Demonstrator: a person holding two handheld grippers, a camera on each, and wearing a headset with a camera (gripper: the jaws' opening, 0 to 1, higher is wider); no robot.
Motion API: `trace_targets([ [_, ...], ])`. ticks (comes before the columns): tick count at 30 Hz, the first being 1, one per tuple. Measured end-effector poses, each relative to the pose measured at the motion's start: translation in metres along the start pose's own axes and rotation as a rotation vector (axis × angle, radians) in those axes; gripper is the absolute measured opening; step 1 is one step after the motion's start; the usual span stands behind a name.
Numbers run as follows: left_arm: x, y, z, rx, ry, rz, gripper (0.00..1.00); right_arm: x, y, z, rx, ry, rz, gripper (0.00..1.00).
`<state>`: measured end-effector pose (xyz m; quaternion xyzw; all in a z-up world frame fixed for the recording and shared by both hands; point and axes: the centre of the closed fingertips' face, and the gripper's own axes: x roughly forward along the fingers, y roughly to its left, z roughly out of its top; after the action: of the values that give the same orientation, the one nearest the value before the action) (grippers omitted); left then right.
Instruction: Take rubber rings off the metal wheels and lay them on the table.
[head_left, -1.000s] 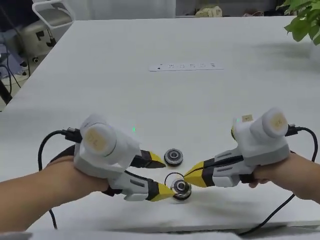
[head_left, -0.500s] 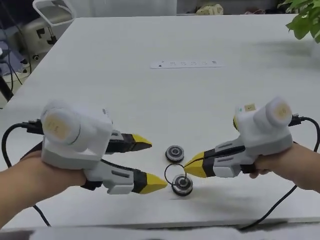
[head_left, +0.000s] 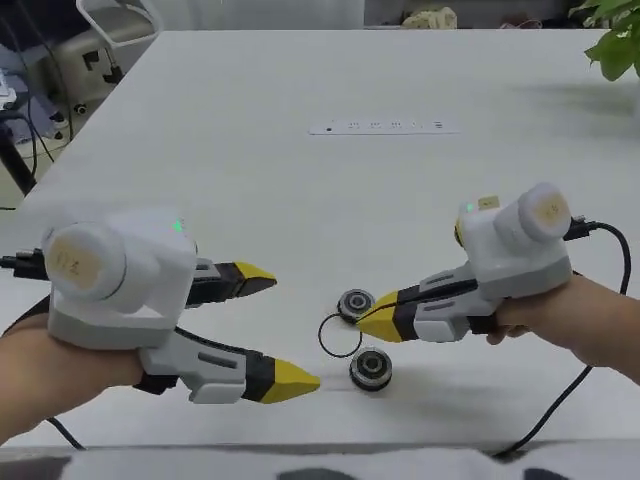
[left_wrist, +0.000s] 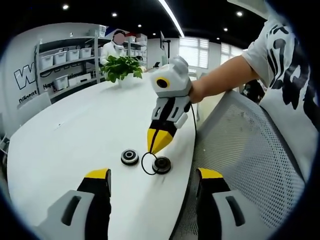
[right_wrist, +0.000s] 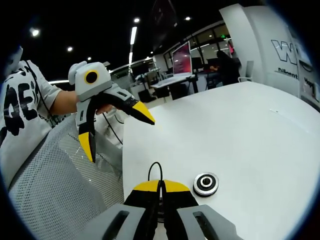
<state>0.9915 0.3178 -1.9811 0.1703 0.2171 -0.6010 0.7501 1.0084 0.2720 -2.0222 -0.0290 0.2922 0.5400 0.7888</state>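
Two metal wheels lie near the table's front edge, the far wheel (head_left: 353, 302) (left_wrist: 129, 157) (right_wrist: 206, 183) and the near wheel (head_left: 371, 368) (left_wrist: 161, 165). A thin black rubber ring (head_left: 321, 338) (left_wrist: 142, 164) (right_wrist: 155, 164) hangs as a loop from my right gripper (head_left: 363, 328) (right_wrist: 160, 188), which is shut on it between the two wheels. My left gripper (head_left: 278, 330) (left_wrist: 155, 175) stands open to the left, clear of both wheels, with nothing between its jaws. In the left gripper view the right gripper (left_wrist: 157, 143) points down at the ring.
A white power strip (head_left: 383, 127) lies at the middle of the white table (head_left: 300, 180). A green plant (head_left: 618, 45) stands at the far right corner. A mesh chair (left_wrist: 240, 145) sits by the front edge. Cables trail from both grippers.
My left gripper has let go of the near wheel, drawn back to the left and opened wide. My right gripper has pulled the ring off that wheel and lifted it slightly.
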Motion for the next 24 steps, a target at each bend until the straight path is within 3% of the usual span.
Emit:
trace_targets([
  [12,-0.010,0.006,-0.005,-0.028,0.001,0.034,0.68,0.020,-0.004,-0.001,-0.015,0.026,-0.017,0.00],
  [24,-0.011,0.002,-0.012,-0.047,0.007,0.031,0.68,0.036,-0.007,-0.011,-0.032,0.065,-0.055,0.00],
])
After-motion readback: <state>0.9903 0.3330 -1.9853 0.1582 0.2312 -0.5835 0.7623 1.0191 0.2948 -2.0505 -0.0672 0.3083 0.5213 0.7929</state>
